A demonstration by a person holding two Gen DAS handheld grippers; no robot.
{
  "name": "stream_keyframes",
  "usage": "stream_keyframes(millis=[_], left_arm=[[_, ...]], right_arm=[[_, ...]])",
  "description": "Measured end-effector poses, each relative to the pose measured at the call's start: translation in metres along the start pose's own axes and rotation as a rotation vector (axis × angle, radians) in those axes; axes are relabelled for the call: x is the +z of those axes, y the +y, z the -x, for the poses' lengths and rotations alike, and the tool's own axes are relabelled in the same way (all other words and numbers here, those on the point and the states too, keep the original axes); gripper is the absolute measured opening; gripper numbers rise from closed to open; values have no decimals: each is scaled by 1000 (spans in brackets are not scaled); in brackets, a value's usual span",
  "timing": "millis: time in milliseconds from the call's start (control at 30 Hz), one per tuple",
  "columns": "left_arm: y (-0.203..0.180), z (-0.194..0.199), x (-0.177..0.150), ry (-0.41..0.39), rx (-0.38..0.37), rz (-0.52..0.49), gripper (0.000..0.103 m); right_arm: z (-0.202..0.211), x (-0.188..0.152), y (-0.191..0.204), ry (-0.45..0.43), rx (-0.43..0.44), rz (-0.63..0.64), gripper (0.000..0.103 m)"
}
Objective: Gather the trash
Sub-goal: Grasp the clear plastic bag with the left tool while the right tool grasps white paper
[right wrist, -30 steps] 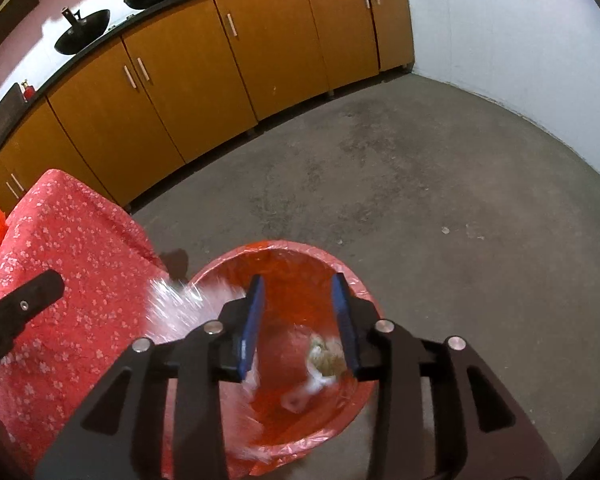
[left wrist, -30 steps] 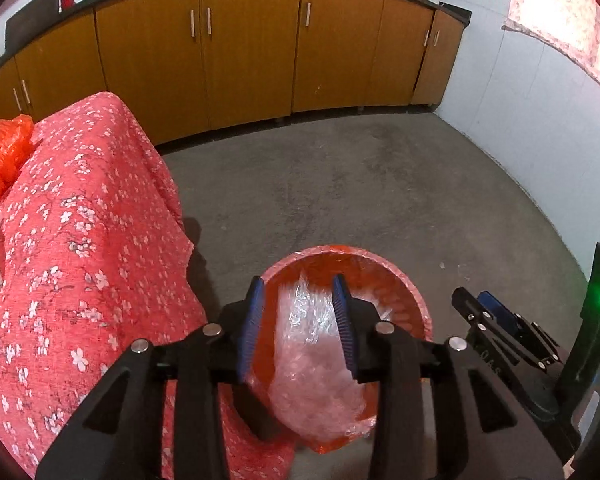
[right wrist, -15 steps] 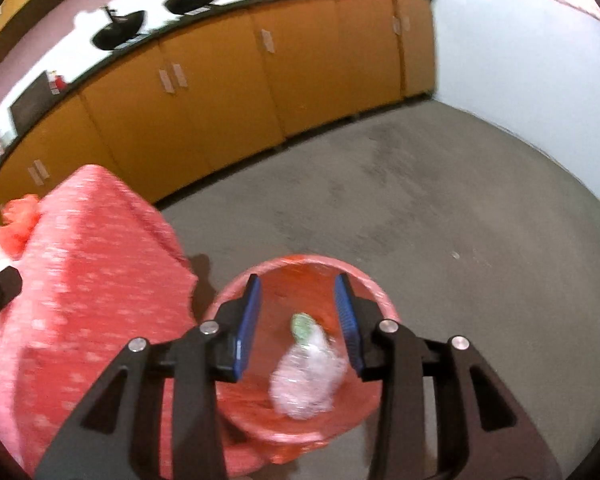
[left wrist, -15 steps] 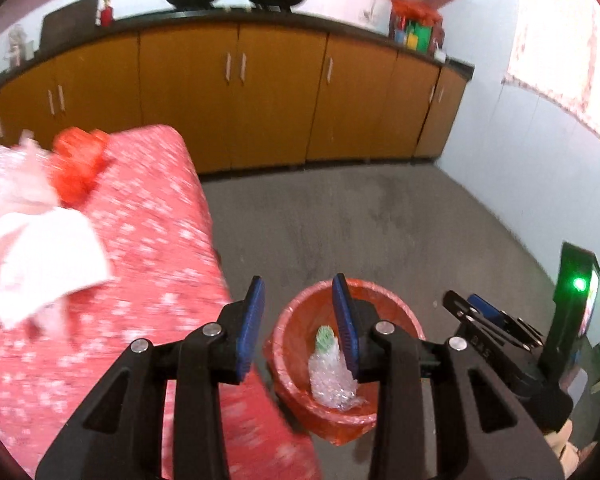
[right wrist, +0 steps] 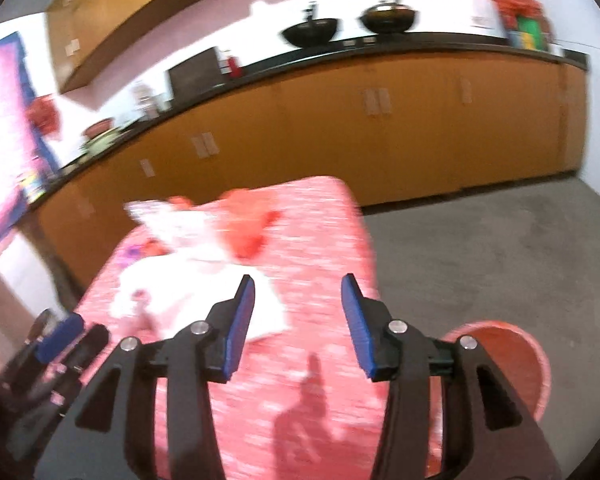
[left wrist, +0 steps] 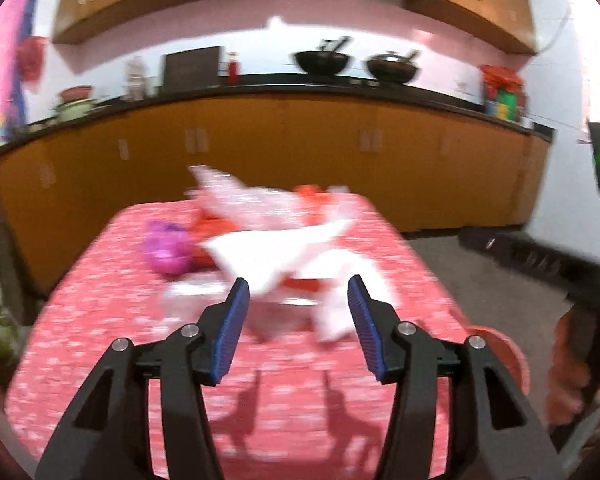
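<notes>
1. Half a second ago both grippers hung over the red bin; now both face the table (left wrist: 100, 320) in its red flowered cloth, and the bin (right wrist: 512, 344) shows only as a rim at the table's near right corner.
2. The left gripper (left wrist: 298, 312) is released: its jaws have just been opening, with nothing between them. The right gripper (right wrist: 298, 312) is likewise released, its jaws have just been opening, and it is empty.
3. The trash lies toward the far half of the table: white paper sheets (left wrist: 284, 252), a crumpled clear wrapper (left wrist: 256, 200), a purple crumpled piece (left wrist: 166, 250) and red plastic (right wrist: 252, 220).
4. No writing can be read; the frames are blurred.
5. Counted: two grippers, one bin, one table, two dark woks (left wrist: 320, 62) on the counter beyond the table.
</notes>
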State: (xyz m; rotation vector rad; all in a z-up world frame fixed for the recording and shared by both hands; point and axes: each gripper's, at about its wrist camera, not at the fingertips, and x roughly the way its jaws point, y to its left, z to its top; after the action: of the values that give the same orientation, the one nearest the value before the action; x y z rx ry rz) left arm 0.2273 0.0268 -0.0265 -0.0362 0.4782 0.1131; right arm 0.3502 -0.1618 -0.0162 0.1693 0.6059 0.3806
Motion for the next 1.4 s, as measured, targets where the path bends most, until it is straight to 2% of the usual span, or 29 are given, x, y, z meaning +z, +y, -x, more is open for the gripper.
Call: stream_keyframes(millis=[200,333,533,600,667,767,900,1000,1400], left_arm=[[59,-7,-5,14,97,62,54],[86,-15,-7,26,119,99,57],[110,-25,-11,28,131,113,58],[114,-30,-9,30,119,116,59],[115,-35,-9,32,108,115,61],[115,-40,-10,36,87,98,62],[110,-47,-12,51,55,67,63],[106,-54,-12,67,29,43,63],[95,-88,-3,161,-76,2,63]], right_arm=[[-41,14,50,44,57,-18,47],[-70,17,67,76,26,-35,47],[-99,18,69,111,-32,-63,47],[-104,17,67,121,-24,-58,35],[-109,17,71,130,-20,-37,18],[-111,16,75,116,-30,-6,4],[-100,20,77,34,-62,18,3],[-94,27,71,1,-55,-19,3],[-96,23,71,2,-54,-10,3]])
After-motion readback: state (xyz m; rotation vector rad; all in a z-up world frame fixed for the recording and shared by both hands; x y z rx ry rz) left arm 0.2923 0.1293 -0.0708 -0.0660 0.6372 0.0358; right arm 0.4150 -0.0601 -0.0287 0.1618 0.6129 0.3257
